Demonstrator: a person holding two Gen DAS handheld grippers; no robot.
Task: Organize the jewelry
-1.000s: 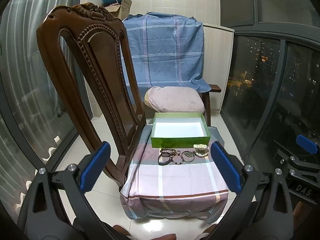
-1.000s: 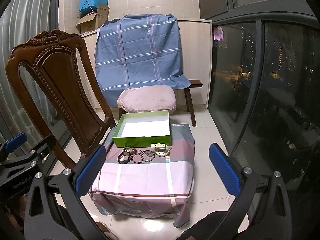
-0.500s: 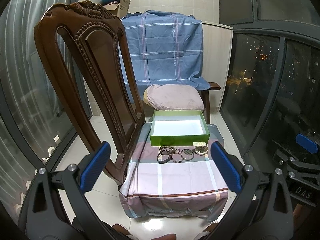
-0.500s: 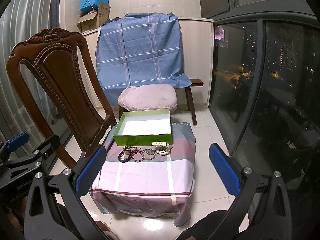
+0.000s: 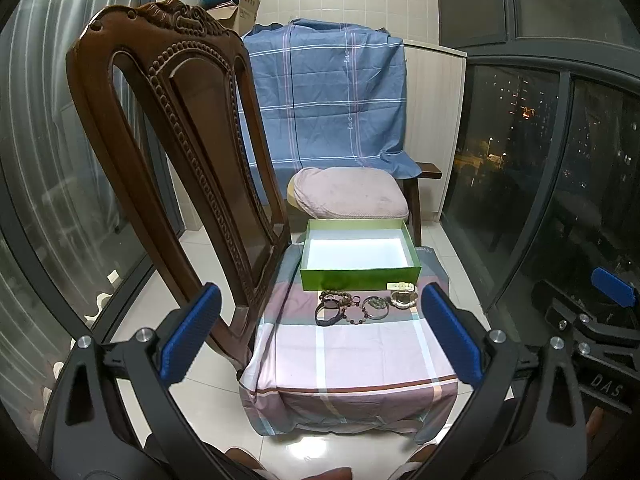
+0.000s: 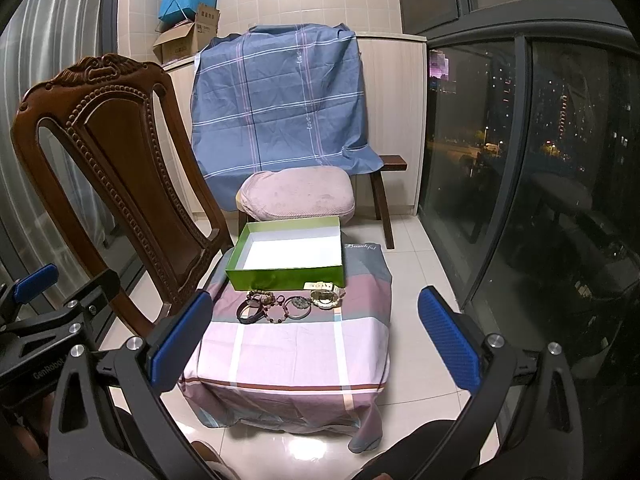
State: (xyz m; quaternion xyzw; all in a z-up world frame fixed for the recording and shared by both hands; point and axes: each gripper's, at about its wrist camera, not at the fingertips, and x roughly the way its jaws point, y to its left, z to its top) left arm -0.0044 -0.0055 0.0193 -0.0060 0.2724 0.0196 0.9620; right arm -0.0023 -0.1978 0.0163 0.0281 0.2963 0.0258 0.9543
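An open green box (image 5: pixel 360 276) with a white inside stands at the back of a low table under a pink plaid cloth (image 5: pixel 352 352). It also shows in the right wrist view (image 6: pixel 286 276). Several bracelets and watches lie in a row in front of it: a dark band (image 5: pixel 328 314), a beaded bracelet (image 5: pixel 358 314), a pale watch (image 5: pixel 404 298). The row also shows in the right wrist view (image 6: pixel 288 304). My left gripper (image 5: pixel 320 340) is open and empty, well short of the table. My right gripper (image 6: pixel 312 340) is open and empty too.
A carved wooden chair (image 5: pixel 180 152) stands close on the left, beside the table. A stool with a pink cushion (image 5: pixel 348 196) and a blue draped cloth (image 5: pixel 328 100) are behind the box. Glass walls (image 5: pixel 560 180) run along the right and left.
Both grippers have drawn slightly nearer the table and tilted a little; the box and jewelry sit marginally higher in view. Nothing was touched.
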